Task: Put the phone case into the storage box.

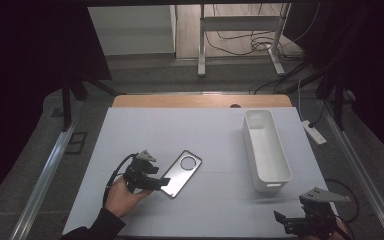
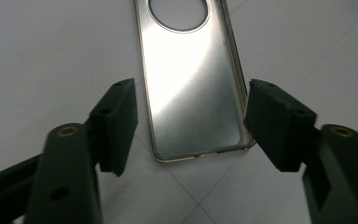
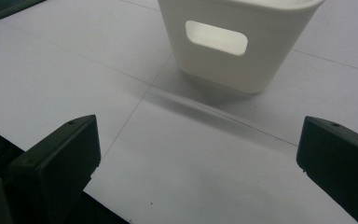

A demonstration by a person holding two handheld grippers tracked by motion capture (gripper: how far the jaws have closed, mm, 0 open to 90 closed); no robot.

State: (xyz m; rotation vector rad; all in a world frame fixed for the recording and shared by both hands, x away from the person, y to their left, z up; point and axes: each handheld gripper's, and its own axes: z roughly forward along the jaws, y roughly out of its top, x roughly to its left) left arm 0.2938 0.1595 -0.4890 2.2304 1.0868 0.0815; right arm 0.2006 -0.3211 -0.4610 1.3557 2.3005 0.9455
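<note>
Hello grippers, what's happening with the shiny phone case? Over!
Left gripper open, fingers either side of phone case. Right gripper open, near white bin. Nothing blocking.

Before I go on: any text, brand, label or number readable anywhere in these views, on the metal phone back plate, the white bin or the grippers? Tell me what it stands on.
None can be read.
Metal phone back plate: bare brushed surface with a round cutout, no print.
White bin: plain walls and a handle slot, no label.
Left gripper and right gripper: black jaws, no markings.
Power strip on the floor beside the table: too small to tell.
</note>
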